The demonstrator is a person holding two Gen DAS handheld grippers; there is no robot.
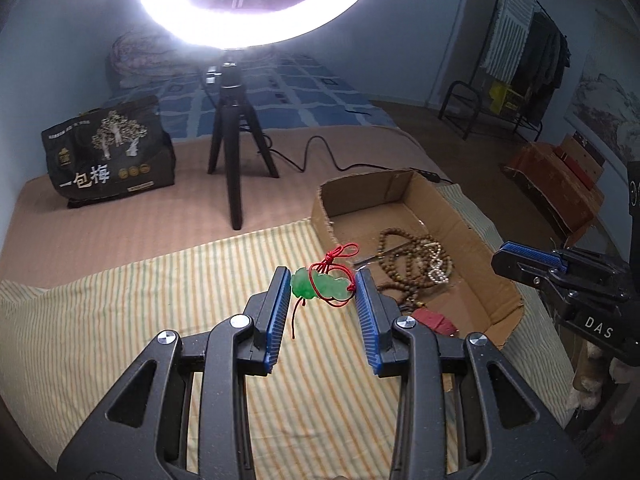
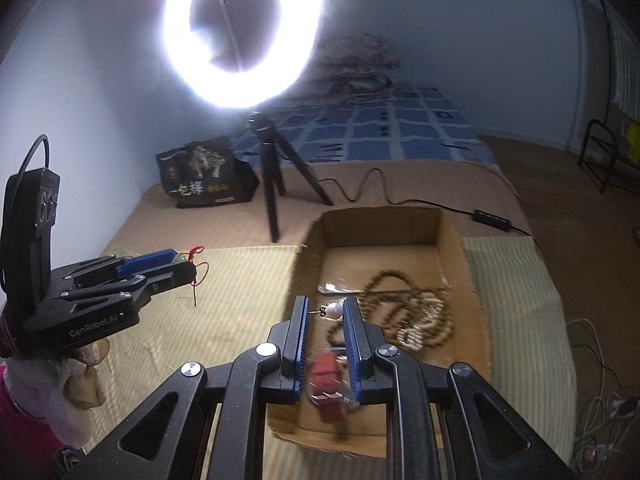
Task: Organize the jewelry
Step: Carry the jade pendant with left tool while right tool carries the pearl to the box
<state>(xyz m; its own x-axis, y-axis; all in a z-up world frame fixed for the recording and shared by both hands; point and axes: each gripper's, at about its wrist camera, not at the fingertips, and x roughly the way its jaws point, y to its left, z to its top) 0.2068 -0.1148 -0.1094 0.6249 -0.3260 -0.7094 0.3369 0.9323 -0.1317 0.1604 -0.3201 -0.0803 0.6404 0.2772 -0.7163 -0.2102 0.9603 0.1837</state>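
- Green pendant (image 1: 318,287) on red cord (image 1: 336,258), held between the left gripper (image 1: 322,280) jaws above the striped cloth (image 1: 140,304), beside the cardboard box (image 1: 448,204).
- Right gripper (image 2: 325,310): jaws narrow, pinching a white bead (image 2: 334,311) over the box; brown beads (image 2: 404,300) lie inside.

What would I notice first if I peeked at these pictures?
The huge glowing ring light on its black tripod at the back. Next, the green jade pendant with red cord, held between the left gripper's blue pads, beside a cardboard box holding wooden bead necklaces.
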